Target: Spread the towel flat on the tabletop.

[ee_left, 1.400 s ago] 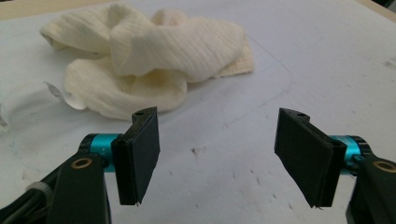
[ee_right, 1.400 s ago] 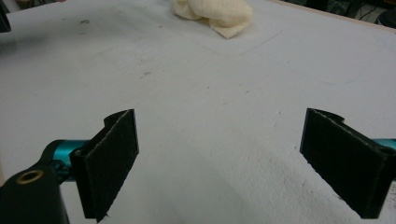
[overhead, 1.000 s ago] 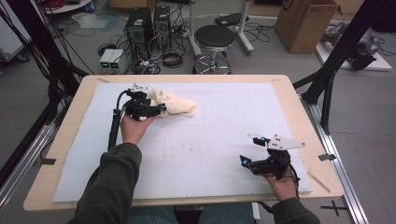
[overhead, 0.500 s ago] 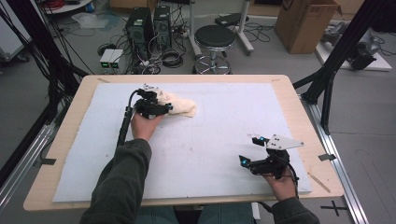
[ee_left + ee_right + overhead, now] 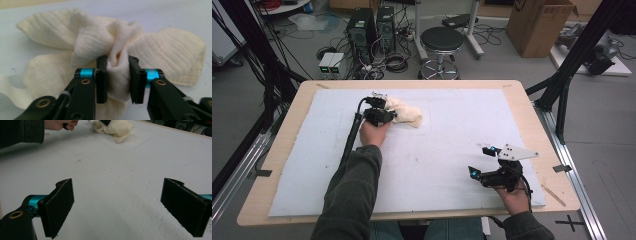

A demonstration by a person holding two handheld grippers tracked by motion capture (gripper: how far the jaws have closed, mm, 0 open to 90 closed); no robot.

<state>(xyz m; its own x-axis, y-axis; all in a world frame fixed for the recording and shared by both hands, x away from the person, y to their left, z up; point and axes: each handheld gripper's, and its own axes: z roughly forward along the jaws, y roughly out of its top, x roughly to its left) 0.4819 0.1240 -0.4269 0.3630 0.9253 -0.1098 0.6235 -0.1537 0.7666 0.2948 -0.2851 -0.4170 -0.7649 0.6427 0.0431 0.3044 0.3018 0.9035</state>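
A crumpled cream cloth (image 5: 408, 113) lies on the white mat (image 5: 447, 135), at the far left of centre. My left gripper (image 5: 388, 115) is at the cloth's left end. In the left gripper view its jaws (image 5: 117, 63) are shut on a raised fold of the cloth (image 5: 165, 50), which bunches up between the pads. My right gripper (image 5: 480, 160) is held low over the mat near the front right, well apart from the cloth. Its jaws (image 5: 120, 195) stand wide open with nothing between them. The cloth (image 5: 121, 128) lies far ahead of them, beside the person's left hand (image 5: 61, 123).
The mat covers most of a wooden table (image 5: 532, 105). Black frame poles (image 5: 569, 65) rise at the table's left and right sides. A stool (image 5: 442, 42), computer cases (image 5: 372, 25) and a cardboard box (image 5: 539, 25) stand on the floor beyond the far edge.
My left gripper has shifted a little to the right along the mat, and the cloth has moved with it. The right gripper has stayed nearly where it was, still open.
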